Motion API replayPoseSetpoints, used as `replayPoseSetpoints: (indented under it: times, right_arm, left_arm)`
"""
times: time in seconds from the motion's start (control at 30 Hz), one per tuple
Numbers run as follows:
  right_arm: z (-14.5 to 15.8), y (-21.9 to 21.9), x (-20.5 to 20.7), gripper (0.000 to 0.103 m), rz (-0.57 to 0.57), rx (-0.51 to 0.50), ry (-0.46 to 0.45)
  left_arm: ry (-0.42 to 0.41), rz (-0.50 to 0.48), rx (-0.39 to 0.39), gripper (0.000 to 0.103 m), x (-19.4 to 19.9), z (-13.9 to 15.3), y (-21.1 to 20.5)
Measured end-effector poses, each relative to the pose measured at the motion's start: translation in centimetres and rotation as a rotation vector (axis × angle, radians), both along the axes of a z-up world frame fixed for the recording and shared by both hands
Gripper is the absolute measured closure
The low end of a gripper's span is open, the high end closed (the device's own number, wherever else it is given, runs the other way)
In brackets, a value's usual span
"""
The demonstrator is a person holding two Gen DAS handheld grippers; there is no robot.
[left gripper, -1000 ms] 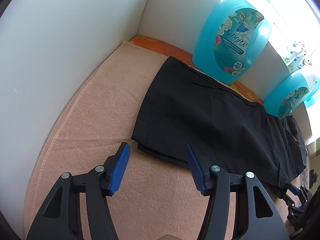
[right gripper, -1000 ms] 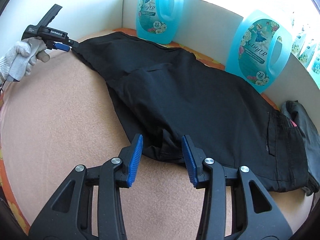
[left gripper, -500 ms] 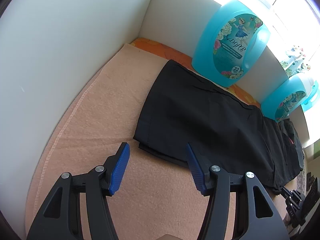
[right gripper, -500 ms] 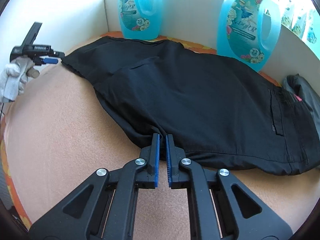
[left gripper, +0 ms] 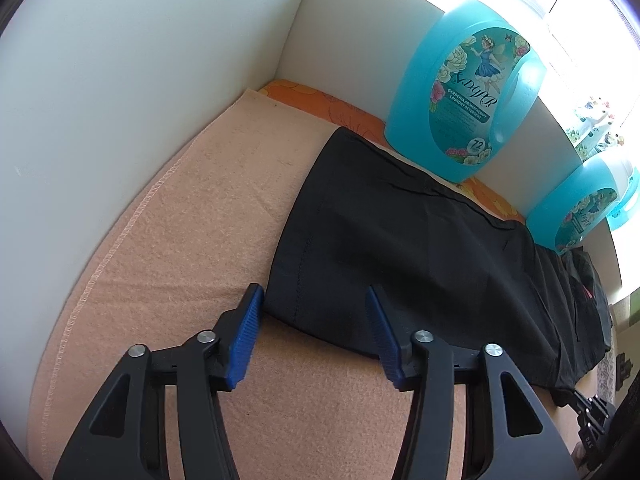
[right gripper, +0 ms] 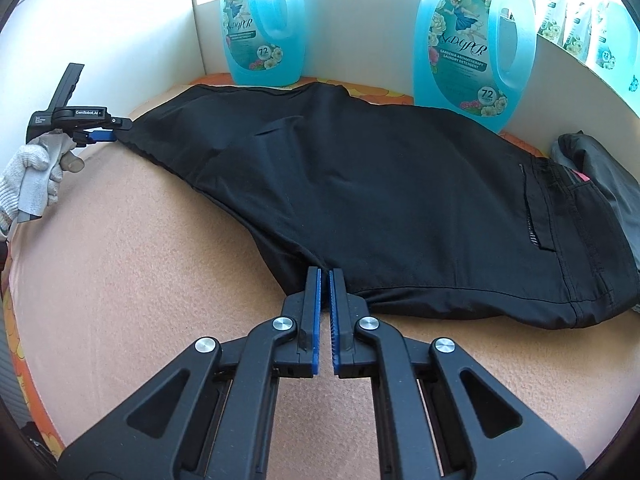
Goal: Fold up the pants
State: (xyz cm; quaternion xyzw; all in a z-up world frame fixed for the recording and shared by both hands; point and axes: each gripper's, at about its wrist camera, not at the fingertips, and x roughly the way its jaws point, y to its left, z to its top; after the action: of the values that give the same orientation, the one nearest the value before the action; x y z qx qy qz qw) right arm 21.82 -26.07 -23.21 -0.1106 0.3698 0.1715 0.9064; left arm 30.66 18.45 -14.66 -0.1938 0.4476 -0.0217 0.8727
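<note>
left wrist view: low, close over pants (left gripper: 400,256) hem end, facing down along its fingers toward corner wall | right wrist view: low, close at pants' near edge mid-length, facing back wall | shared: pants, detergent jugs (right gripper: 262,28), peach cloth (left gripper: 192,240)

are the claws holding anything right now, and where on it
The right claw is shut on the near edge of the black pants, about mid-length. The left claw is closing around the hem corner and has no grip yet.
</note>
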Motion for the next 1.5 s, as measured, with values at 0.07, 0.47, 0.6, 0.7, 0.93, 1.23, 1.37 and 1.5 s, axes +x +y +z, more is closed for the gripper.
replayPoseSetpoints:
  times: [0.07,0.47,0.6,0.7,0.93,1.23,1.37,1.5]
  right_arm:
    - [0.0,0.1,0.0,0.099,0.002,-0.006,0.002]
    - [7.4,4.8,1.0,0.06,0.112,0.081,-0.017]
    - [10.6,11.4,5.3,0.059,0.23,0.13,0.021]
    - [11.1,16.7,9.8,0.056,0.294,0.202,0.119]
    - [7.1,28.2,15.9,0.056,0.372,0.155,0.252]
    - [0.1,32.2,19.3,0.056,0.295,0.062,0.383]
    - [-1.1,30.7,20.8,0.056,0.252,0.094,0.427]
    - [-1.0,30.0,20.9,0.056,0.213,0.038,0.388]
  left_arm:
    - [-0.003,0.026,0.012,0.079,0.1,-0.1,0.2]
    - [-0.142,-0.034,-0.03,0.098,-1.2,1.4,0.2]
    - [-0.185,-0.097,0.001,0.099,-1.6,1.9,-1.3]
    - [-0.202,-0.141,-0.012,0.1,-1.9,2.1,-2.2]
    - [-0.208,-0.094,0.052,0.094,-3.1,2.9,-0.9]
    - [-0.039,-0.001,-0.103,0.05,-1.5,1.8,3.7]
    - [-0.044,-0.019,-0.128,0.05,-0.6,1.4,2.9]
    - [-0.066,-0.029,-0.125,0.056,0.1,1.7,2.1]
